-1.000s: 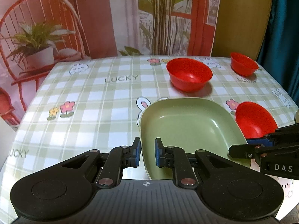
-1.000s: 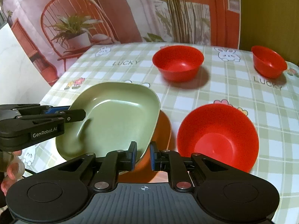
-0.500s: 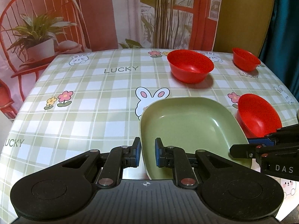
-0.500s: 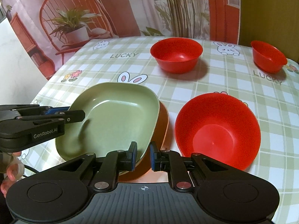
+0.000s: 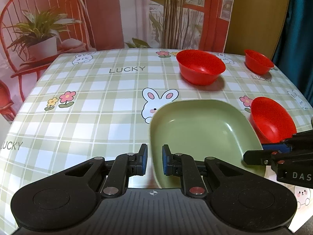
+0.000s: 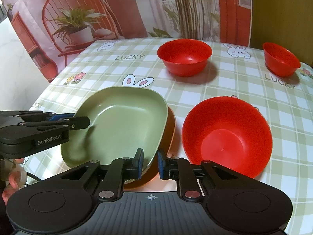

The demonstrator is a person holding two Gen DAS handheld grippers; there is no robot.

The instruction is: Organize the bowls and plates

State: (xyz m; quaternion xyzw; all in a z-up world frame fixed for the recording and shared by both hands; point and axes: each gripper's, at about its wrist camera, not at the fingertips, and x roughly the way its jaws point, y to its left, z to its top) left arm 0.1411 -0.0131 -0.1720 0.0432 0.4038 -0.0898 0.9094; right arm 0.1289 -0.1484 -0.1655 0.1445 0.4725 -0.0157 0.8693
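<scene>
Left tongs (image 5: 153, 160) are clamped on the near left rim of the sage-green, rounded-square ceramic plate (image 5: 197, 129), rim sitting right between the blue pads. Right tongs (image 6: 149, 163) straddle the same plate's near right rim and their jaws are opening, with the rim between the pads; I can't tell for sure if the pads are touching it. In the right wrist view you can see the left tongs reaching in from the left side onto the plate's edge, with a bit of the person's hand (image 6: 10, 178) below them.

The green plate sits tilted on top of an orange-brown plate (image 6: 169, 129) that peeks out under its right edge. Just to the right of that stack is a big red plastic bowl (image 6: 227, 137), upright on the worktop (image 5: 78, 121), which has a green checked cloth with bunnies, flowers and "LUCKY" on it. Further back there's a second red plastic bowl (image 6: 184, 57) near the middle, and a smaller red bowl (image 6: 281, 59) off at the far right corner, all well apart from each other.
</scene>
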